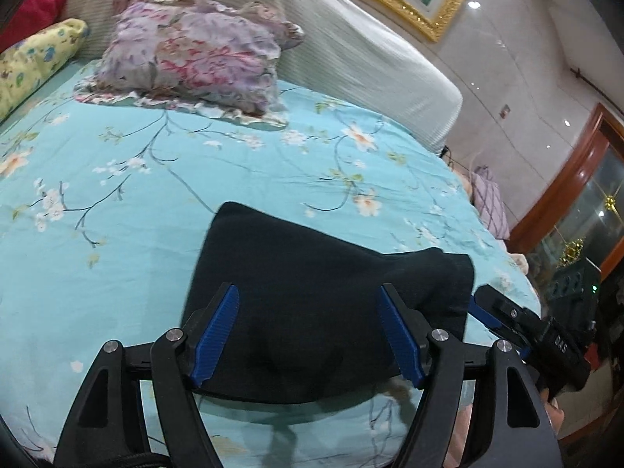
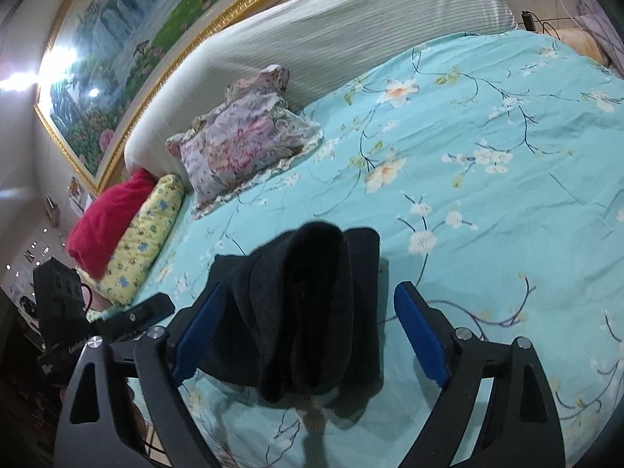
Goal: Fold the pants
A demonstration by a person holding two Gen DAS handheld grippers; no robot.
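Now the fold looks about done, so the step in hand, by my reading, is to let go cleanly: both sets of jaws stand wide and should draw back toward the near edge without snagging cloth. On the bed point(image 1: 163, 179), with its turquoise flowered sheet, the pants point(image 1: 312, 296) lie at the near side as a compact black bundle, well apart from the floral pillow point(image 1: 202, 54) at the far end. The left gripper point(image 1: 310, 335) hovers over the bundle, blue pads apart and pressing nothing. The right gripper point(image 2: 312, 335) straddles a raised ridge of dark, soft, slightly fuzzy cloth, jaws open either side; that hump may want patting flat
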